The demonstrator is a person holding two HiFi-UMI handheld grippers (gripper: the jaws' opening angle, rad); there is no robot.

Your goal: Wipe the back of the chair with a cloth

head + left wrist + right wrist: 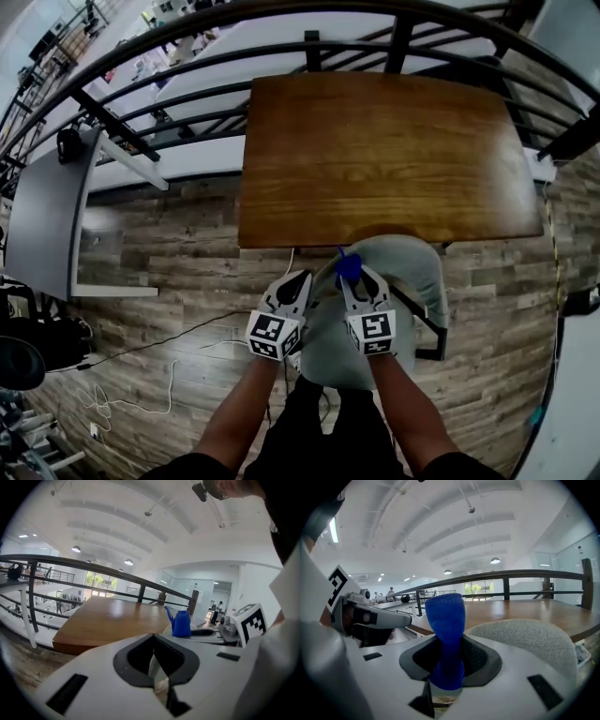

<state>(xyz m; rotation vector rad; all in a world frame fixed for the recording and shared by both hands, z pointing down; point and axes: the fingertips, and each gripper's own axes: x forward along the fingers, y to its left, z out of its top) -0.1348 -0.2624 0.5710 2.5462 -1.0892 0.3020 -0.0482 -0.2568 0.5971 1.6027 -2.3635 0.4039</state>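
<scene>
head view: i stand over the grey chair, which is pushed in toward the wooden table. a black railing runs beyond the table. both my forearms reach forward from the bottom of the frame, nearly parallel, so the two claws sit side by side above the chair's left part and point at the table edge. my right gripper carries the blue cloth out front. that makes sense, since the cloth has to meet the fabric before the plastic does. my left gripper rides just beside it with nothing in it. i take it to be along for steadying only.

left gripper view: the jaws are drawn together with nothing pinched between them, and only pale chair fabric shows through the gap below. the claw is held level and looks across the tabletop, with the cloth standing up just to its right.

right gripper view: the jaws are clamped on the lower part of the cloth. the rest stands up as a rolled tongue above them, a free end i could drag over a surface. the chair's rounded grey fabric lies just past the jaws to the right. it is near the cloth, though i cannot tell whether they touch. i judge the wiping is not properly under way yet.
</scene>
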